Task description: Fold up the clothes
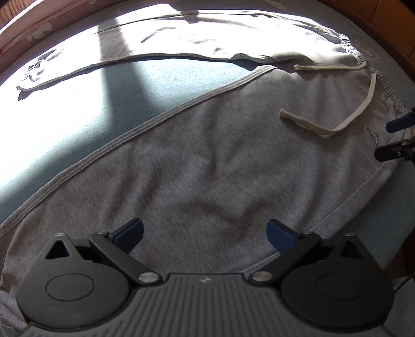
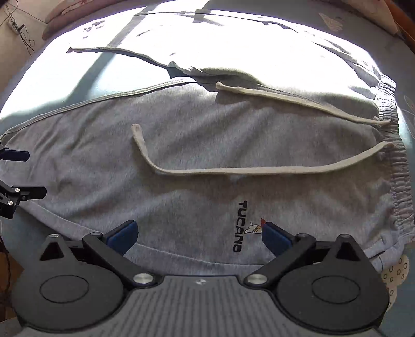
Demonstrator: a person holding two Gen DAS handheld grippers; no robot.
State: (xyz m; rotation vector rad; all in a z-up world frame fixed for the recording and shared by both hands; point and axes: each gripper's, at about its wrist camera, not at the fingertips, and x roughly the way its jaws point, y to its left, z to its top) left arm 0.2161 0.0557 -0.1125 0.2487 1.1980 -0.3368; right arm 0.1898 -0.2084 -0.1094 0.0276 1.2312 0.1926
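Grey sweatpants (image 1: pixel 197 166) lie spread flat on a blue-grey bed (image 1: pixel 85 121), one leg near me and the other in bright sunlight at the back. Their elastic waistband (image 2: pixel 396 166) is on the right, with a cream drawstring (image 2: pixel 233 169) trailing over the fabric. A black "TUCANO" logo (image 2: pixel 240 225) sits on the near leg. My left gripper (image 1: pixel 205 234) hovers open over the near leg, nothing between its blue pads. My right gripper (image 2: pixel 198 234) is open above the logo area near the hem edge. The right gripper (image 1: pixel 396 137) also shows at the left wrist view's right edge.
The blue-grey sheet shows between the two legs (image 2: pixel 77 77). A pink floral pillow or bedding (image 1: pixel 33 28) lies along the far left edge. Wooden furniture (image 1: pixel 384 15) stands at the far right. The left gripper's fingers (image 2: pixel 18 176) appear at the left edge of the right wrist view.
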